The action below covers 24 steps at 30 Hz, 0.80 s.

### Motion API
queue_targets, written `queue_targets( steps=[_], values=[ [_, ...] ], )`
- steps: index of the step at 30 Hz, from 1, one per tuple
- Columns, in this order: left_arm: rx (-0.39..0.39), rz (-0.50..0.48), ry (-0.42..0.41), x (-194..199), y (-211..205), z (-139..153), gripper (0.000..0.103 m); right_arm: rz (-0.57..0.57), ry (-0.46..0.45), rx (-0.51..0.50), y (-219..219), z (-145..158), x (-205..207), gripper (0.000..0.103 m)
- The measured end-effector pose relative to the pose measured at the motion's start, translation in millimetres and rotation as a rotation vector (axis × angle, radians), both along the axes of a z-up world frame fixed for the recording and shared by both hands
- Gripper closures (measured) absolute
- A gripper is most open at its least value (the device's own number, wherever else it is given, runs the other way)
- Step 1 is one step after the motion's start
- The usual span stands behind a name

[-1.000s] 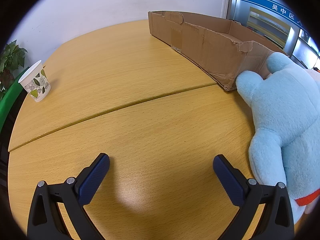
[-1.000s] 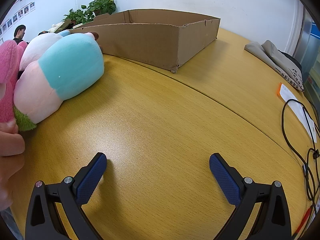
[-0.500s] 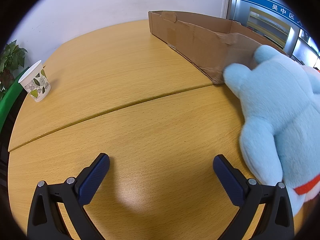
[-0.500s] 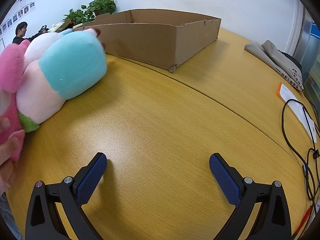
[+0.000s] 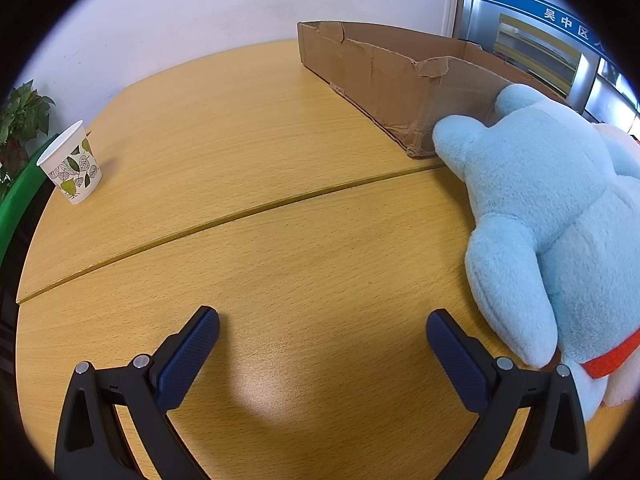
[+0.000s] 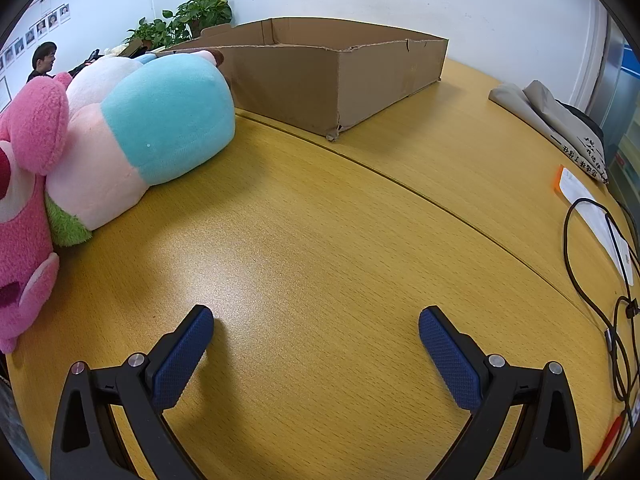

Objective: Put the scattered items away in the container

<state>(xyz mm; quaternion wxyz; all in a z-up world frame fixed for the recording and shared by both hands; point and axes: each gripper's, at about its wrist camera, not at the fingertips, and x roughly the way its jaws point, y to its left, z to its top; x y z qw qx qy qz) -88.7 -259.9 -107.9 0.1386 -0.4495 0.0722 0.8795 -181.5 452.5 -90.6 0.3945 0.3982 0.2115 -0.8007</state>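
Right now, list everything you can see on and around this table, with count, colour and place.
Open cardboard box: one, brown, far side of table.
Light blue plush toy: one, red collar, beside box corner.
Pink plush bear: one, table's left edge.
Pastel striped plush: one, blue, pink, white, beside bear.
Leaf-print paper cup: one, white.
Wooden table: one, yellow.
Black cable: right edge.
Folded cloth: beige.
Left gripper, right gripper: open, empty.

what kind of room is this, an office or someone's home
Most likely an office or public service room: framed staff photos line the wall, a signboard with Chinese characters hangs by a glass partition, and potted plants sit behind the wooden table.
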Motion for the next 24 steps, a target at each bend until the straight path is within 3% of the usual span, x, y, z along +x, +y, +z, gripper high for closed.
queue_targets(
  steps=[9,12,17,20,24],
  values=[
    [0.000,-0.001,0.000,0.0,-0.1,-0.1,0.000,-0.030,-0.001,-0.001,-0.2,0.4,0.7,0.000],
    [0.000,-0.001,0.000,0.0,-0.1,0.1,0.000,-0.120,0.001,0.000,0.0,0.7,7.5,0.000],
    [0.001,0.041,0.000,3.7,0.2,4.4,0.000,-0.373,0.006,0.003,-4.5,0.9,24.7,0.000],
    [-0.010,0.028,-0.026,18.1,3.0,7.4,0.000,-0.425,0.009,0.005,-9.2,2.0,28.2,0.000],
    [0.006,0.149,0.032,48.3,-6.0,26.9,0.000,-0.453,0.009,0.006,-18.2,2.9,29.0,0.000]
  ],
)
